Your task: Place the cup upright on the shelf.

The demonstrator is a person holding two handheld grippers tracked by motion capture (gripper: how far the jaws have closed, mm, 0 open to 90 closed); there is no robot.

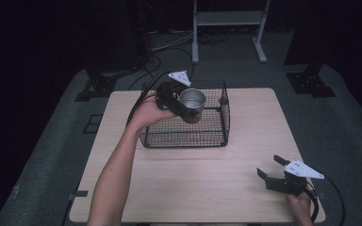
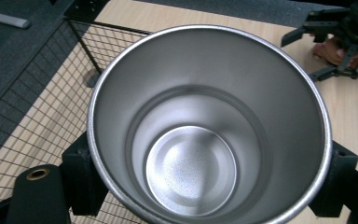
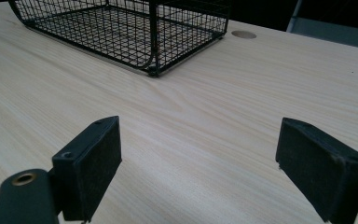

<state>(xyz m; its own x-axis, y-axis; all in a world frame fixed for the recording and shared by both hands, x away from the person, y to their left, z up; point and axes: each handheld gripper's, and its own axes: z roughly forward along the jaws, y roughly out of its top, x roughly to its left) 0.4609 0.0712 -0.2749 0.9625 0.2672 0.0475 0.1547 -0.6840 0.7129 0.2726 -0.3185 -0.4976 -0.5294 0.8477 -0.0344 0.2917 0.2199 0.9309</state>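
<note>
Held above the left half of the black wire-mesh basket (image 1: 202,134), a shiny round steel cup (image 1: 192,104), tilted so its open mouth faces up toward the high camera, clamped between the jaws of the left gripper (image 1: 183,107) in the person's left hand (image 1: 147,113). Seen from the left gripper view, straight down into the cup (image 2: 200,140): bare brushed interior, round flat bottom, nothing inside, a black pad pressed against the outer wall on each side, mesh of the basket (image 2: 37,93) beneath at left. Also caught there at the upper right corner, the right gripper (image 2: 333,51) with its jaws spread. In the high view, that right gripper (image 1: 269,165) low over the near right corner of the pale wooden table (image 1: 207,188), well apart from the basket, jaws open with nothing between them. From the right gripper view, two black pads wide apart over bare wood grain (image 3: 191,121), the basket's near corner (image 3: 152,70) ahead, a small round hole (image 3: 243,34) in the tabletop beyond it. Around the table in the high view, dark grey floor, black cables (image 1: 160,61) and a white metal frame (image 1: 228,28) behind.
</note>
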